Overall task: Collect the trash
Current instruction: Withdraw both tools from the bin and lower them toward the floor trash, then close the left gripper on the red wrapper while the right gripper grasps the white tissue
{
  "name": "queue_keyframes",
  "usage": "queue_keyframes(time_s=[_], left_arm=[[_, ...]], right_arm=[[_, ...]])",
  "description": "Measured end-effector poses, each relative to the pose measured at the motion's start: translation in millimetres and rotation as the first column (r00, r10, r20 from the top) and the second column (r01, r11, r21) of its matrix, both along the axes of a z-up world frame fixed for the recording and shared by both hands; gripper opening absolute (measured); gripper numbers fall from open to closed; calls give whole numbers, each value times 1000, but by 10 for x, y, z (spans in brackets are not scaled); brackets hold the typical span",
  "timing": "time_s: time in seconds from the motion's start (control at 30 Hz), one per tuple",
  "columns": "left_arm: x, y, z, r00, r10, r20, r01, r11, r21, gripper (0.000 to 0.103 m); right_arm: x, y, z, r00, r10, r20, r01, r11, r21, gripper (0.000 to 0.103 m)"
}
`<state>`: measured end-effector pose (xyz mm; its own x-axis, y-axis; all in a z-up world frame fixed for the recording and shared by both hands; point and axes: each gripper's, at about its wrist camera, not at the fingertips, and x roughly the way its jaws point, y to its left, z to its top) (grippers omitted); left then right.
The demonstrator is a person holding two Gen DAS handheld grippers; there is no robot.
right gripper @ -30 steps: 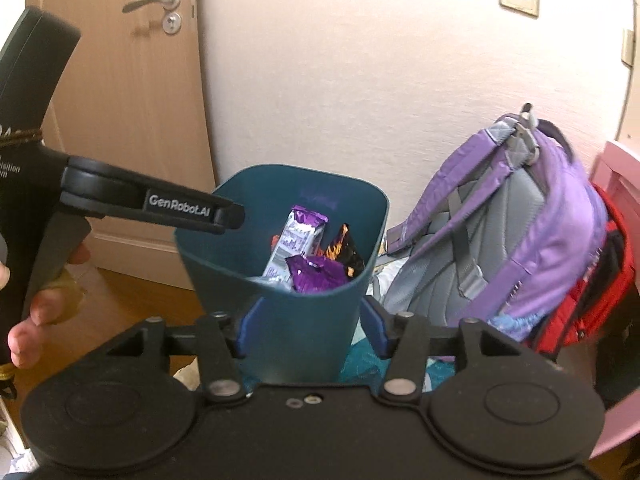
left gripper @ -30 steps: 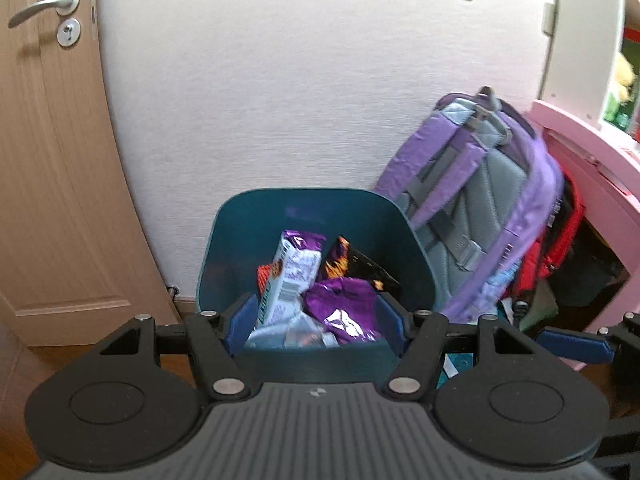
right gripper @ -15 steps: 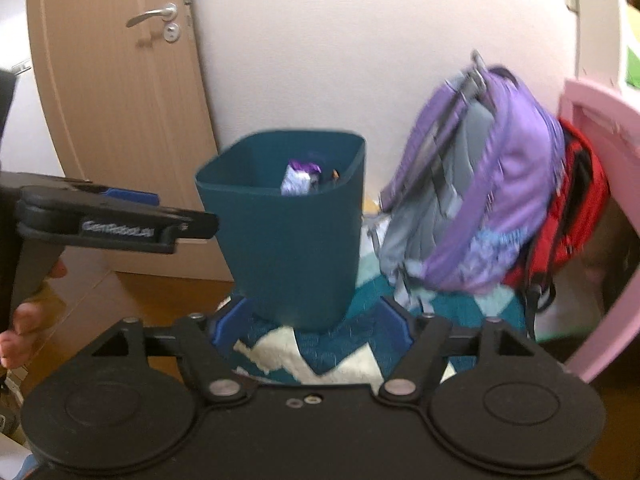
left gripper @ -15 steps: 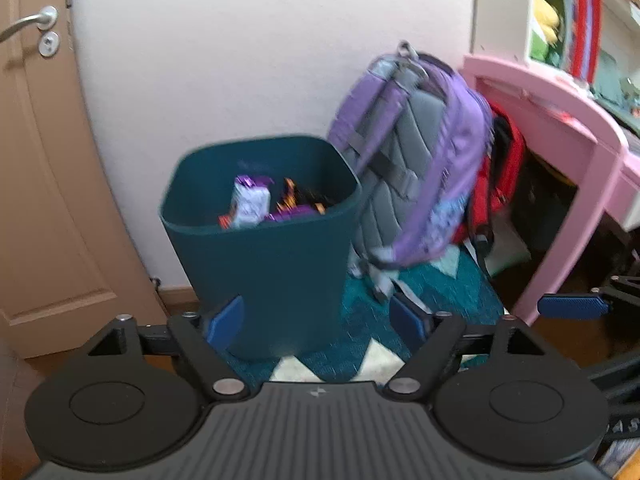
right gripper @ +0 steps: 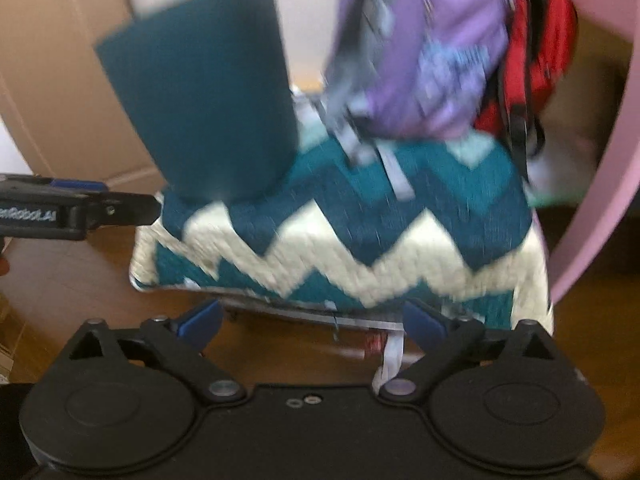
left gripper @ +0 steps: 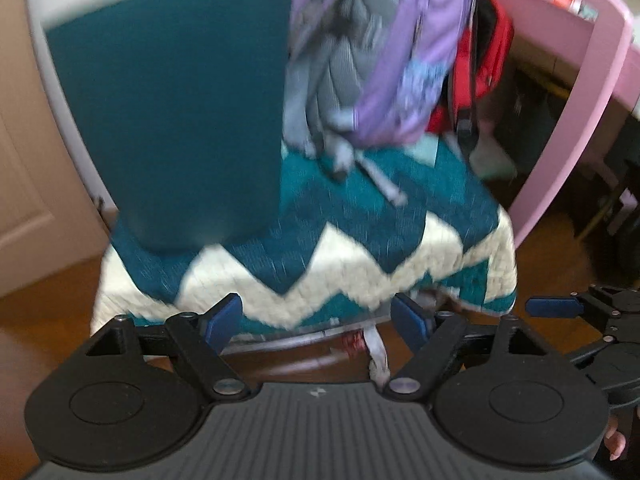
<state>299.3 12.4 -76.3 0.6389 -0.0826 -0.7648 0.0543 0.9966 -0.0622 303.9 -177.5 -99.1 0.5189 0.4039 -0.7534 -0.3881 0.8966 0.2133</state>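
Observation:
The teal trash bin (left gripper: pixel 172 120) stands on a teal and cream zigzag rug (left gripper: pixel 340 264); its inside is hidden from this low angle. The bin also shows in the right wrist view (right gripper: pixel 208 112). A small wrapper with red print and a white strip (left gripper: pixel 366 344) lies on the wooden floor at the rug's near edge; it also shows in the right wrist view (right gripper: pixel 380 346). My left gripper (left gripper: pixel 318 316) is open and empty just above that litter. My right gripper (right gripper: pixel 312 322) is open and empty, low over the same spot. Both views are blurred.
A purple and grey backpack (left gripper: pixel 384 52) leans behind the rug, with a red bag (left gripper: pixel 480 56) beside it. A pink desk leg (left gripper: pixel 576 92) stands to the right. A wooden door (right gripper: pixel 52 60) is to the left. The left gripper's side (right gripper: pixel 76 208) reaches into the right view.
Both grippers have dropped from above the bin down toward the floor and pulled back. The bin's contents have gone out of sight and the rug edge with the wrapper has come into view.

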Motion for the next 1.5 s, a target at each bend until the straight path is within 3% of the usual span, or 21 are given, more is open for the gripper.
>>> queue_keyframes(time_s=[0.33, 0.5, 0.63, 0.87, 1.13, 1.33, 1.5], left_arm=[[463, -278, -1360, 988, -15, -156, 13, 1000, -10, 81], [750, -422, -2023, 972, -10, -234, 4, 1000, -25, 81], [946, -590, -2540, 964, -4, -267, 9, 1000, 16, 81], [1295, -860, -3326, 941, 5, -338, -12, 1000, -19, 81], [1629, -1087, -3921, 944, -25, -328, 13, 999, -39, 81], [1738, -1163, -4308, 935, 1, -354, -13, 999, -33, 81], [1765, -1207, -4440, 936, 14, -351, -24, 999, -26, 81]], right_arm=[[359, -51, -1295, 988, -73, -133, 65, 996, -62, 97], [516, 16, -1839, 982, 15, -187, -40, 991, -128, 97], [639, 58, -2288, 973, 82, -214, -118, 980, -163, 97], [813, 18, -3040, 953, 115, -281, -164, 973, -161, 89], [1057, -73, -3719, 950, 85, -300, -131, 982, -135, 77], [1116, -51, -3989, 957, 124, -262, -165, 976, -139, 75], [1126, 3, -4158, 960, 101, -263, -141, 980, -138, 70]])
